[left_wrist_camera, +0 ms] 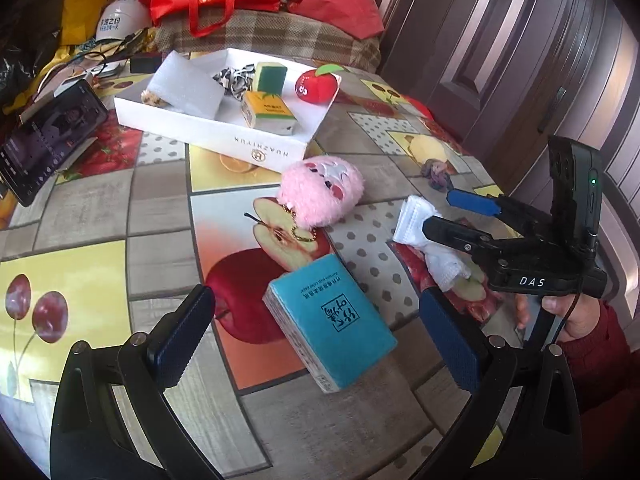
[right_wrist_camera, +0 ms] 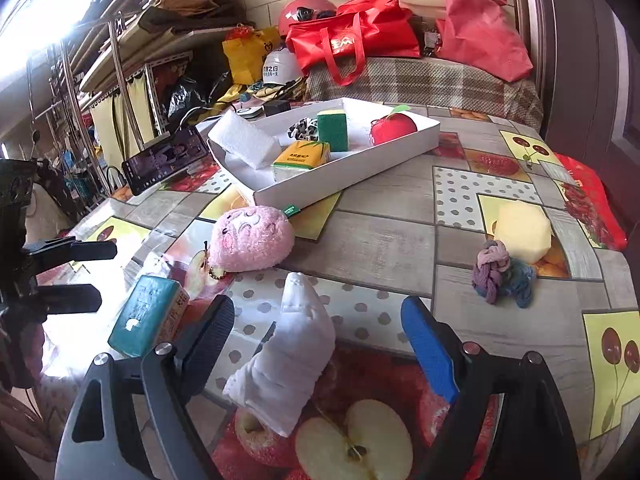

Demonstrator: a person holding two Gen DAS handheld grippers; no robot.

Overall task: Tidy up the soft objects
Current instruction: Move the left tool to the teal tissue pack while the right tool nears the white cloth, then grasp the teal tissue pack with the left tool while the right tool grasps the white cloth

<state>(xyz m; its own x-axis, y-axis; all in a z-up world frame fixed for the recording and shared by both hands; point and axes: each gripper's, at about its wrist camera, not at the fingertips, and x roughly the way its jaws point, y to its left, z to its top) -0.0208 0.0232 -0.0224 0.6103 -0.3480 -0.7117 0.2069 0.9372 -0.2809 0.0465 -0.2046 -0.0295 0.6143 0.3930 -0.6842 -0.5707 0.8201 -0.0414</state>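
White folded cloth (right_wrist_camera: pixel 288 356) is lying crumpled between the right gripper's (right_wrist_camera: pixel 318 338) wide-open, empty jaws; left gripper (left_wrist_camera: pixel 316 330) is gaping too; white tray (right_wrist_camera: pixel 360 166) is holding sponge (right_wrist_camera: pixel 333 130), tissues (right_wrist_camera: pixel 302 158).

Black "DAS" gripper (left_wrist_camera: pixel 460 214), blue pads (left_wrist_camera: pixel 474 202), red sleeve (left_wrist_camera: pixel 592 344).

Fruit-print table (right_wrist_camera: pixel 384 216) bears white tray (right_wrist_camera: pixel 344 176), pink plush (right_wrist_camera: pixel 250 240).

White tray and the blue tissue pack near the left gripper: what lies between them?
The fluffy pink plush toy lies on the tablecloth between the shallow white tray and the blue tissue pack; the left wrist view shows it.
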